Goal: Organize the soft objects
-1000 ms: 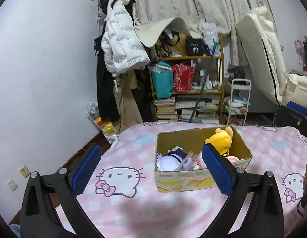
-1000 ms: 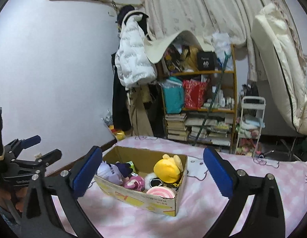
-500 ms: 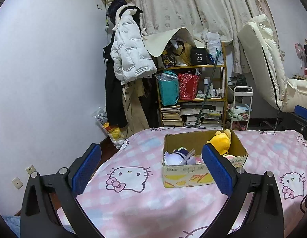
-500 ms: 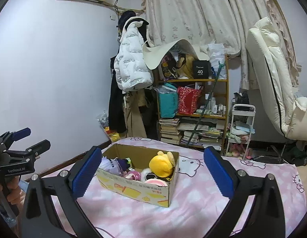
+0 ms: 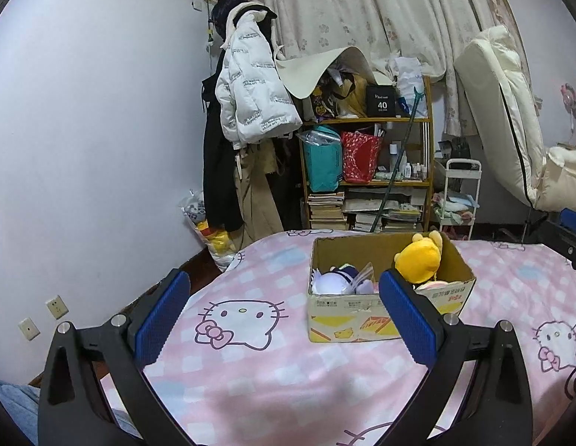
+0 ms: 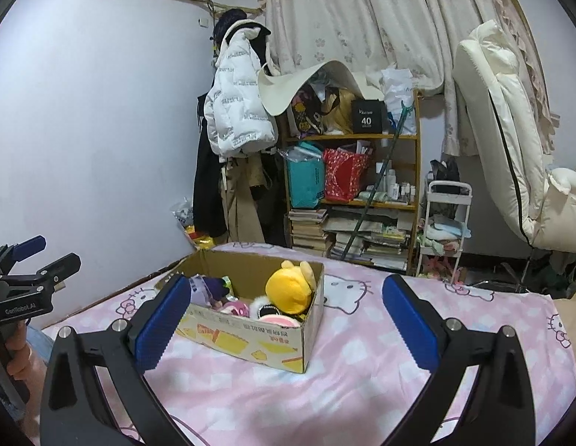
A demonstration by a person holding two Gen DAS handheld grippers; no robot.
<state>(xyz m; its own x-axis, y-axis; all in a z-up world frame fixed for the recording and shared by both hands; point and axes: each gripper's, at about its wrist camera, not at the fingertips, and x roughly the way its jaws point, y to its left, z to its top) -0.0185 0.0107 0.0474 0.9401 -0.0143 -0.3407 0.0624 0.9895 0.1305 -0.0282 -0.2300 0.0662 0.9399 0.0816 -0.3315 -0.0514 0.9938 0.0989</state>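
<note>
Both grippers ours, jaws spread wide, nothing pinched: left gripper (image 5: pixel 284 314), right gripper (image 6: pixel 288 314), hovering over pink bed (image 5: pixel 250 364). Cardboard box (image 5: pixel 362 325) sits on bed ahead; yellow plush (image 5: pixel 418 262), white-and-navy plush (image 5: pixel 334 278) inside. Cluttered bookshelf (image 6: pixel 362 200), hanging white jacket (image 6: pixel 237 111) beyond bed. We see nothing between grippers and box.
</note>
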